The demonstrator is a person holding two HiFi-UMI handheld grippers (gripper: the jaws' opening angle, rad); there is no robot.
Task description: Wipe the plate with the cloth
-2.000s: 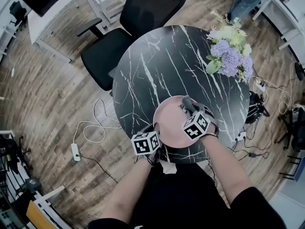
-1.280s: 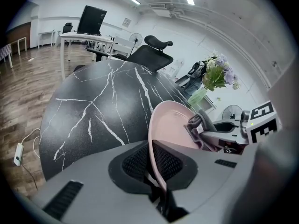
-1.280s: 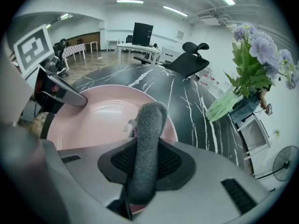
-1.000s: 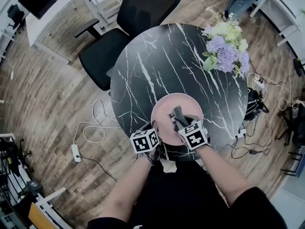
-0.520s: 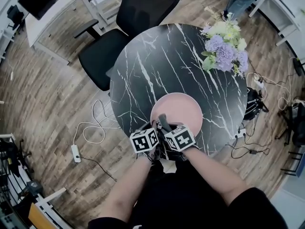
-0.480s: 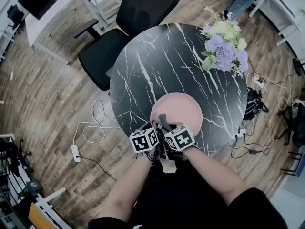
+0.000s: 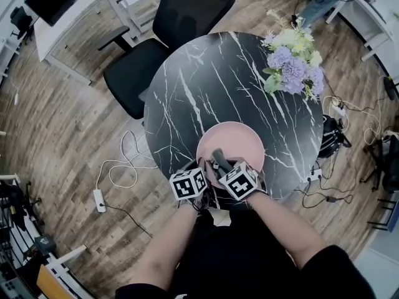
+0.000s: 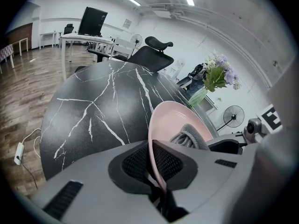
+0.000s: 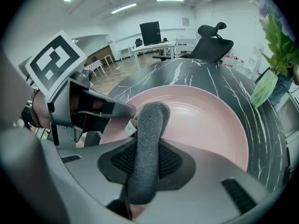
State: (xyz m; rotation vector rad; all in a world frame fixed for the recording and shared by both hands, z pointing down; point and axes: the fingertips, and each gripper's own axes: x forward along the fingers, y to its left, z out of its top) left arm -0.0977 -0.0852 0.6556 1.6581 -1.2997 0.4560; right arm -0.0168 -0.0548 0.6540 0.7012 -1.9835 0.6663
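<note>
The wiping itself is in hand. In the head view the pink plate [image 7: 248,137] sits at the lower middle of the frame, on the near edge of the round black marble table [image 7: 212,80]. Both grippers are crowded over the plate's lower left part. The left gripper [image 8: 156,161] has its jaws nearly together and pinching the plate's rim, which runs up between the two dark pads in the left gripper view. The plate looks braced, perhaps tipped a little off the table on that side, though how far I cannot tell. The right gripper [image 9: 145,167] has its jaws clamped on a rolled grey cloth [image 9: 148,134], whose free end sticks out past the jaws. That end lies over the plate's inner face at the lower left of the dish, just beside the left gripper's tips. Most of the pink surface shows bare toward the upper right of the right gripper view, so I judge the far and right-hand parts are the ones to cover next. The next move calls for dragging the cloth end across the dish toward its upper right rim with light downward pressure, while the left jaws hold the rim firm so the plate does not slide. The stroke should start clear of the left gripper so the two do not knock together.
</note>
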